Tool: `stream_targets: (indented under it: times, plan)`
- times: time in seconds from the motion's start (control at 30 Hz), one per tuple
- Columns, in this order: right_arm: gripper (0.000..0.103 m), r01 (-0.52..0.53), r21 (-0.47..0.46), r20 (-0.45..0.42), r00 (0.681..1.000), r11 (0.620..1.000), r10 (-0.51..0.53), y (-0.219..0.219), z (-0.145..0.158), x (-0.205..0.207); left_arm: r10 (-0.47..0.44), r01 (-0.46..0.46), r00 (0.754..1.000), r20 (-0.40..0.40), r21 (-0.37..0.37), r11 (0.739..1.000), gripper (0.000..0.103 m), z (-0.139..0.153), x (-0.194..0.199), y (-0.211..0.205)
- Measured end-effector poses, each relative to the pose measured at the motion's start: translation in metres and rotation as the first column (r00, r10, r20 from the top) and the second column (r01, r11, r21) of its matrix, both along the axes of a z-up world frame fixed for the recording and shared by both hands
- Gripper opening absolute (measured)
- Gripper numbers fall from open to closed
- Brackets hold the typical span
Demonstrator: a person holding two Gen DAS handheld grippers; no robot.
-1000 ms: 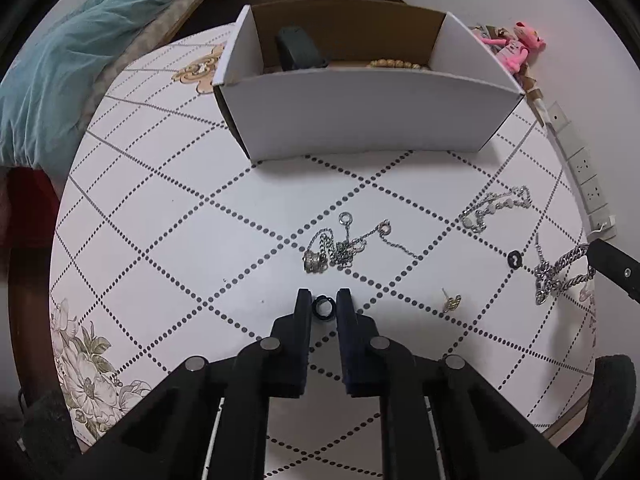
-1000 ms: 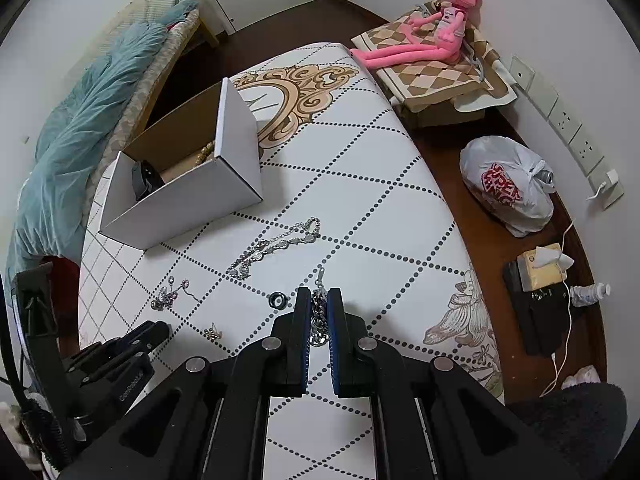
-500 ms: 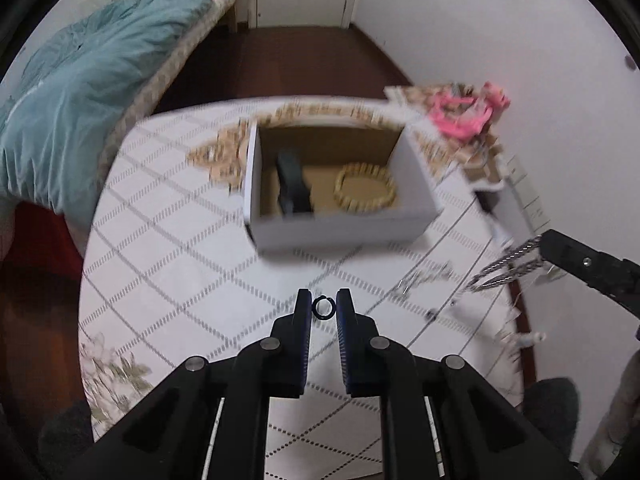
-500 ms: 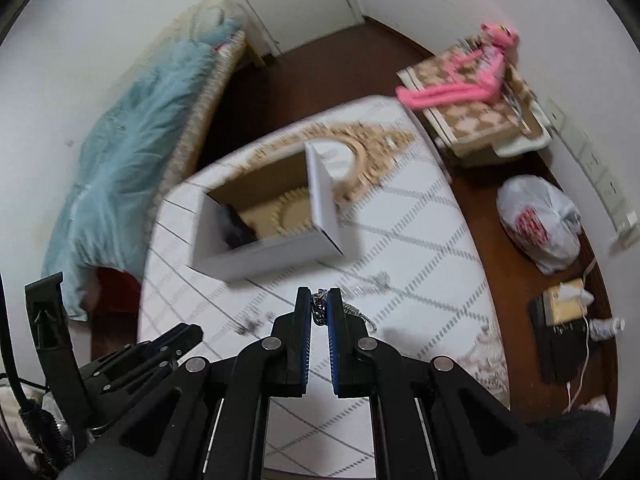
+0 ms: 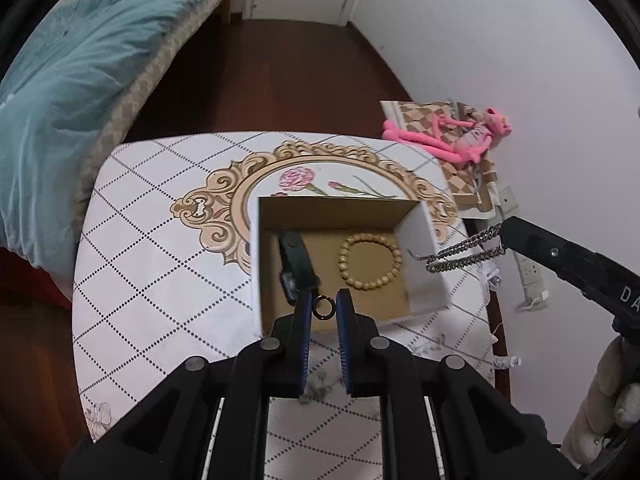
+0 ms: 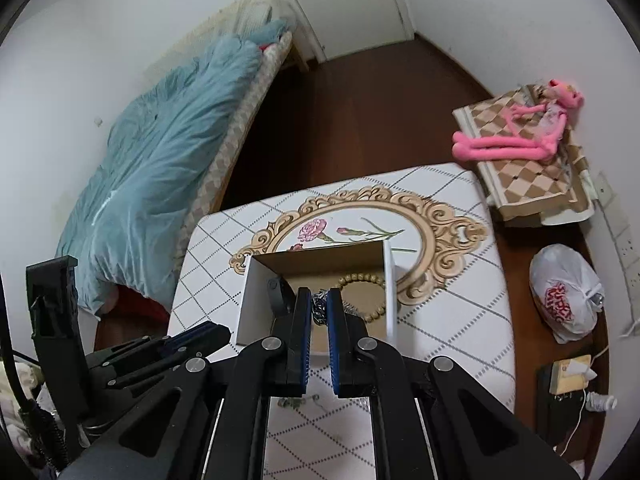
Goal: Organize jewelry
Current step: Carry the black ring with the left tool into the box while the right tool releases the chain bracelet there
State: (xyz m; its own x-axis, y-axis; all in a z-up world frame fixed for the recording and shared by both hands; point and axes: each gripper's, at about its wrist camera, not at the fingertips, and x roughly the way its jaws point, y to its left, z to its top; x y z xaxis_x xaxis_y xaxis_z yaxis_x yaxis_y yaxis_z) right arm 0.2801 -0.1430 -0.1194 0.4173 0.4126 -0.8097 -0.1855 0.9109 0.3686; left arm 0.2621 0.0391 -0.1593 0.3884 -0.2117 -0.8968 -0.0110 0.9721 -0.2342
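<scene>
A small dark ring (image 5: 324,307) sits pinched between the two fingers of the left claw (image 5: 323,309), held in the air above the near edge of an open white cardboard box (image 5: 424,254). The fingers are nearly together, with only the ring between them. Inside the box, on its brown floor, lie a wooden bead bracelet (image 5: 370,261) and, to its left, a black watch (image 5: 295,262), the two apart from each other.

The right claw (image 6: 319,309) is closed down on a silver chain (image 6: 318,307); in the left wrist view the chain (image 5: 460,252) hangs in a doubled loop from the fingertips, over the right-hand wall of the box. In the right wrist view the chain shows between the blue pads, above the box opening.

The box stands on a white tabletop (image 5: 152,264) with a dotted diamond pattern and a gold ornamental frame with pink flowers. Beyond it a pink plush toy (image 6: 520,132) lies on a checked cushion, a blue quilt (image 6: 160,168) covers the bed, and a white plastic bag (image 6: 564,300) sits on the floor.
</scene>
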Motion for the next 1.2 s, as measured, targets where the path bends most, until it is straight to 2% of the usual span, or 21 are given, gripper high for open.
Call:
stream_targets:
  times: [0.27,0.43,0.57,0.6,0.67,0.7,0.73,0.77,0.8,0.9,0.93,0.97,1.0,1.03,1.07,1.13,1.2]
  plan:
    - [0.008,-0.043,-0.047,-0.068,0.997,0.998,0.039,0.024,-0.034,0.037,0.031,-0.032,0.999,-0.028,-0.038,0.999,0.01,-0.007,0.025,0.011]
    - [0.008,-0.04,-0.03,-0.113,0.993,0.999,0.036,0.023,-0.046,0.053,-0.001,-0.001,1.0,-0.028,-0.068,0.998,0.01,0.0,0.045,0.001]
    - [0.009,-0.051,-0.014,-0.188,0.981,0.999,0.047,0.021,-0.061,0.064,-0.001,-0.002,0.999,-0.052,-0.053,0.999,0.012,-0.002,0.062,-0.004]
    - [0.009,-0.054,-0.009,-0.21,0.976,0.999,0.051,0.02,-0.065,0.065,0.005,-0.008,0.998,-0.055,-0.047,0.999,0.015,-0.003,0.064,-0.003]
    - [0.009,-0.053,-0.016,-0.234,0.971,0.998,0.048,0.017,-0.072,0.068,0.03,-0.03,0.998,-0.054,-0.006,1.0,0.035,-0.003,0.068,-0.001]
    - [0.01,-0.054,-0.013,-0.245,0.968,0.998,0.049,0.016,-0.074,0.068,0.038,-0.038,0.998,-0.05,0.005,0.999,0.063,-0.003,0.069,0.001]
    - [0.019,-0.05,-0.013,-0.248,0.968,0.999,0.045,0.014,-0.075,0.068,0.046,-0.046,0.998,-0.047,0.012,0.999,0.081,-0.003,0.069,0.003]
    - [0.031,-0.045,-0.017,-0.249,0.968,0.999,0.039,0.012,-0.076,0.067,0.055,-0.055,0.998,-0.033,0.019,0.998,0.081,-0.001,0.068,0.006]
    - [0.036,-0.041,-0.017,-0.247,0.968,0.999,0.035,0.01,-0.075,0.067,0.064,-0.063,0.998,-0.027,0.033,0.997,0.081,0.0,0.067,0.01]
    - [0.04,-0.04,-0.057,-0.218,0.976,0.998,0.026,0.009,-0.068,0.063,0.086,-0.085,0.996,-0.022,0.061,0.995,0.081,0.002,0.062,0.018]
    - [0.044,-0.039,-0.074,-0.21,0.978,0.997,0.023,0.009,-0.066,0.061,0.097,-0.095,0.995,-0.016,0.074,0.993,0.082,0.003,0.06,0.021]
    - [0.054,-0.04,-0.099,-0.195,0.981,0.994,0.02,0.01,-0.063,0.058,0.105,-0.103,0.994,-0.009,0.089,0.991,0.084,0.003,0.056,0.023]
    - [0.06,-0.042,-0.111,-0.185,0.983,0.993,0.021,0.01,-0.061,0.057,0.109,-0.108,0.994,-0.003,0.106,0.988,0.094,0.003,0.053,0.024]
    - [0.071,-0.041,-0.144,-0.171,0.985,0.989,0.016,0.011,-0.059,0.055,0.113,-0.113,0.994,0.002,0.123,0.986,0.103,0.003,0.051,0.024]
    - [0.081,-0.038,-0.184,-0.157,0.987,0.982,0.009,0.012,-0.058,0.052,0.123,-0.123,0.992,0.011,0.147,0.981,0.103,0.003,0.046,0.025]
    - [0.088,-0.039,-0.249,-0.139,0.99,0.968,0.005,0.013,-0.058,0.045,0.135,-0.136,0.991,0.022,0.174,0.975,0.103,0.001,0.039,0.026]
    - [0.09,-0.038,-0.313,-0.13,0.991,0.949,-0.004,0.015,-0.06,0.038,0.147,-0.152,0.988,0.036,0.205,0.967,0.103,0.0,0.032,0.026]
